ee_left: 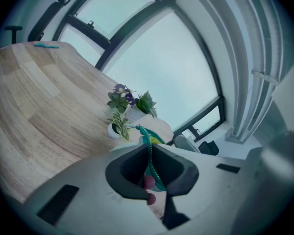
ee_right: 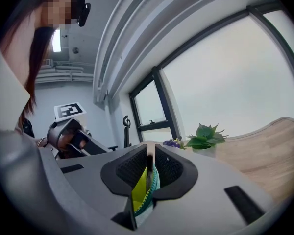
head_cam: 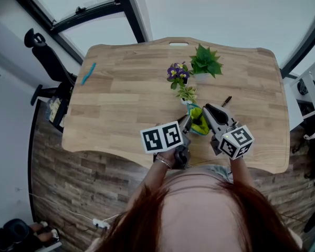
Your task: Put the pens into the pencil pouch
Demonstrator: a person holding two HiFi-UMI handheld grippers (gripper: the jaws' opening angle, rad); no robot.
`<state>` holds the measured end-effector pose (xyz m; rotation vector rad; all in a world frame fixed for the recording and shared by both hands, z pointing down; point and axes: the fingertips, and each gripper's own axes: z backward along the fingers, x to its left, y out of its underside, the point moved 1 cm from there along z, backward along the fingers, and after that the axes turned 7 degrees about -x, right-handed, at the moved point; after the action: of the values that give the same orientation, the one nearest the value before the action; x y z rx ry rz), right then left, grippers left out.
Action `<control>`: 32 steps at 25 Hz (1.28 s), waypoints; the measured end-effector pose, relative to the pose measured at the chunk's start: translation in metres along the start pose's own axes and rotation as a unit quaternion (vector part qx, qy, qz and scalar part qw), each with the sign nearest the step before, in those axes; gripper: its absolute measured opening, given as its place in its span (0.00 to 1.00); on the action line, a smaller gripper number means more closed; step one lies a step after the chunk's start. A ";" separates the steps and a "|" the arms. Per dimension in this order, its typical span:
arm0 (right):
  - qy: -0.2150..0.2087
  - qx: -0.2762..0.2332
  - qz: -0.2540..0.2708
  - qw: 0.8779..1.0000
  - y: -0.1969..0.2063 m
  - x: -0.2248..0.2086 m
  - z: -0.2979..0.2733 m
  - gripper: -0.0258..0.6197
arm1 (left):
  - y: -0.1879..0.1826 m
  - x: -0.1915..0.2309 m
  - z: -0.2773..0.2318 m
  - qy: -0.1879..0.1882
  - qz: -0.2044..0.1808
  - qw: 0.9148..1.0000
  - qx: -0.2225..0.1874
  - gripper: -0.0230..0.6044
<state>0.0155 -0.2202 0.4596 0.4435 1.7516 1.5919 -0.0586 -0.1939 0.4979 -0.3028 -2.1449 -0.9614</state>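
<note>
The pencil pouch (head_cam: 199,123), yellow-green with a teal zipper, hangs between both grippers near the table's front edge. My left gripper (head_cam: 188,125) is shut on the pouch's teal zipper edge (ee_left: 146,134), which runs between its jaws (ee_left: 149,152). On the other side my right gripper (head_cam: 208,114) is shut on the pouch's rim (ee_right: 140,192), yellow fabric and zipper showing between its jaws (ee_right: 150,163). A black pen (head_cam: 227,101) lies on the table just beyond the right gripper. A teal pen (head_cam: 88,73) lies far off at the table's back left corner (ee_left: 46,45).
Three small potted plants stand behind the pouch: a green one (head_cam: 206,62), a purple-flowered one (head_cam: 177,72) and a variegated one (head_cam: 187,93). The wooden table (head_cam: 126,104) ends close to my body. A black office chair (head_cam: 44,56) stands off its left side.
</note>
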 end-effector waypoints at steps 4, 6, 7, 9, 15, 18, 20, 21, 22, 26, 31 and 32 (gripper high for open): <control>0.002 0.014 0.015 1.000 0.004 -0.002 0.003 0.09 | -0.001 0.002 0.000 -0.001 0.005 1.000 -0.002 0.06; 0.001 0.015 0.013 1.000 0.003 -0.003 0.004 0.09 | -0.001 0.002 0.000 0.000 0.006 1.000 -0.002 0.07; 0.001 0.014 0.010 1.000 0.002 -0.003 0.004 0.09 | -0.001 0.002 0.000 0.000 0.006 1.000 -0.002 0.07; 0.001 0.012 0.007 1.000 -0.001 -0.003 0.004 0.11 | -0.001 0.002 0.001 0.000 0.005 1.000 -0.002 0.06; 0.010 0.015 0.006 1.000 -0.014 -0.007 0.006 0.19 | 0.000 0.001 0.002 0.004 0.005 1.000 -0.003 0.06; 0.016 0.023 0.017 0.999 -0.018 -0.010 0.010 0.19 | 0.000 0.001 0.002 0.003 0.001 1.000 -0.003 0.06; 0.026 0.027 0.018 0.999 -0.019 -0.015 0.014 0.19 | 0.001 0.000 0.001 0.003 -0.002 1.000 -0.002 0.06; 0.033 0.028 0.017 0.999 -0.019 -0.018 0.017 0.19 | 0.001 0.000 0.001 0.003 -0.004 1.000 -0.002 0.06; 0.039 0.031 0.017 0.999 -0.019 -0.021 0.019 0.19 | 0.002 0.000 0.001 0.003 -0.005 1.000 -0.001 0.06; 0.064 0.037 0.014 0.997 -0.017 -0.034 0.029 0.18 | 0.003 -0.001 0.001 0.004 -0.010 1.000 -0.002 0.06; 0.094 0.047 0.019 0.994 -0.014 -0.052 0.038 0.13 | 0.003 -0.001 0.000 0.004 -0.009 1.000 -0.003 0.06; 0.099 0.050 0.017 0.994 -0.012 -0.056 0.039 0.13 | 0.003 -0.002 0.000 0.005 -0.009 1.000 -0.002 0.06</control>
<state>0.0837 -0.2324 0.4638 0.3760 1.9907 1.6235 -0.0563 -0.1914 0.4981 -0.2811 -2.1407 -0.9765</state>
